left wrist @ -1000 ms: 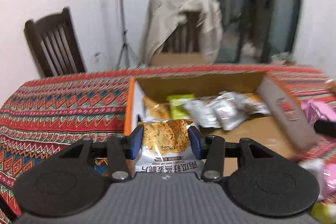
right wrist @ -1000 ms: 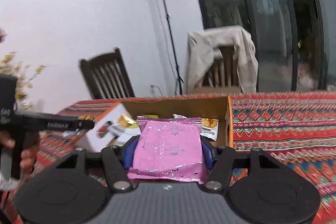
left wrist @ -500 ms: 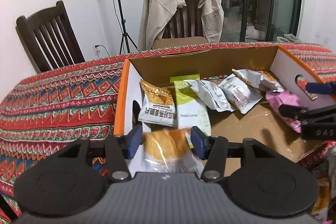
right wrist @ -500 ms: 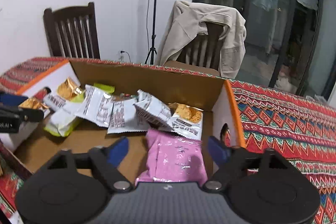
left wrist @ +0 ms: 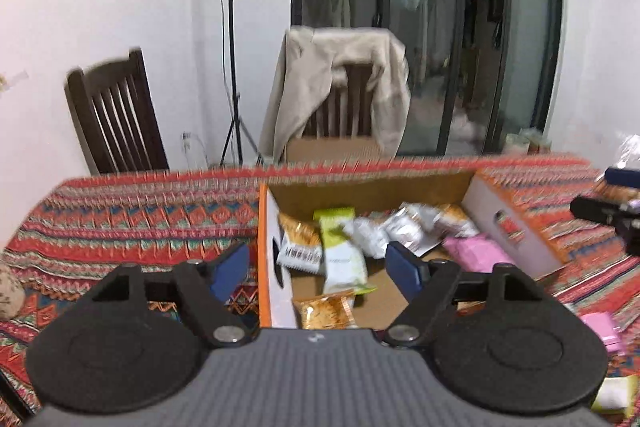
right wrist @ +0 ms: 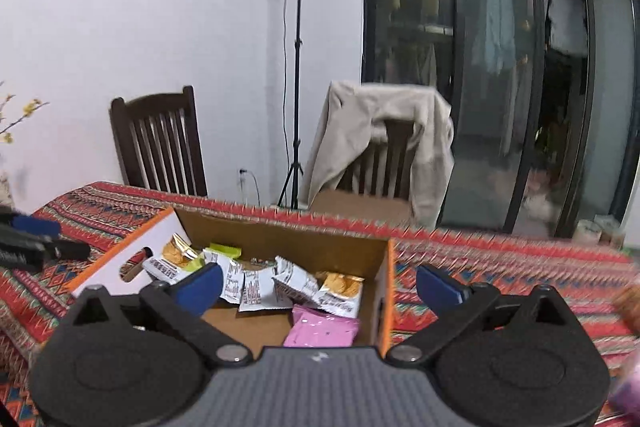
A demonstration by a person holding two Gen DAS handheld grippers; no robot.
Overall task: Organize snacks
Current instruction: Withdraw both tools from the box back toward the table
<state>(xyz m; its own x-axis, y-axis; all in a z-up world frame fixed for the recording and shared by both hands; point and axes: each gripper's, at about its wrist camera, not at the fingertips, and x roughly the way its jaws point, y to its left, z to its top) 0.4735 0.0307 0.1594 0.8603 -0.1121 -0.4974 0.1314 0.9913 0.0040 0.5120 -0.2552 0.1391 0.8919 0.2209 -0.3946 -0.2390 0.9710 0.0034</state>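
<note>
Both packets dropped into the cardboard box (left wrist: 516, 227), both grippers lifted back.

The jaws have just been opening and stand wide, nothing between them: the left gripper (left wrist: 318, 269) above the box's left end, over its orange oat-crisp packet (left wrist: 325, 313); the right gripper (right wrist: 318, 287) above the right end, pink packet (right wrist: 322, 329) below (loose snacks (left wrist: 602, 325) lie right of the box, nearer the right hand).

A home dining room: a table (right wrist: 500, 263) under a patterned woven cloth, two dark wooden chairs (right wrist: 160, 143) at twelve o'clock, one draped with a beige jacket (right wrist: 380, 131), and glass sliding doors (right wrist: 500, 67) showing hanging clothes at one o'clock.
</note>
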